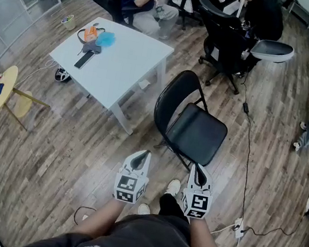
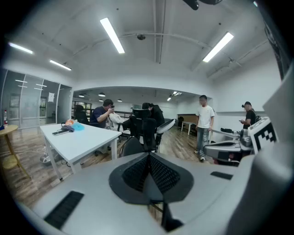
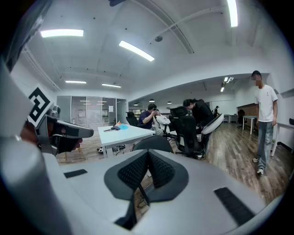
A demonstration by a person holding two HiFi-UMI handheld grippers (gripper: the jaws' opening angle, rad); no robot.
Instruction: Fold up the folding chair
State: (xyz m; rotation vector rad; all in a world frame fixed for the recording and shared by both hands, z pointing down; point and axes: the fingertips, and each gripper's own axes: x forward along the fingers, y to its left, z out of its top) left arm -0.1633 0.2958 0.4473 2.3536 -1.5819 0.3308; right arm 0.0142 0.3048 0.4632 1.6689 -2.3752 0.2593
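Observation:
The black folding chair stands unfolded on the wood floor in the head view, its seat toward me and its rounded backrest toward the white table. My left gripper hovers just short of the seat's near left edge, shut and empty. My right gripper is at the seat's near edge, also shut with nothing between its pads. In the left gripper view the shut gripper points at the chair's backrest. In the right gripper view the shut gripper lines up with the backrest.
A white table with a few small items stands left of the chair. Black office chairs and seated people are behind it. A round yellow side table is at far left. A cable and power strip lie to the right.

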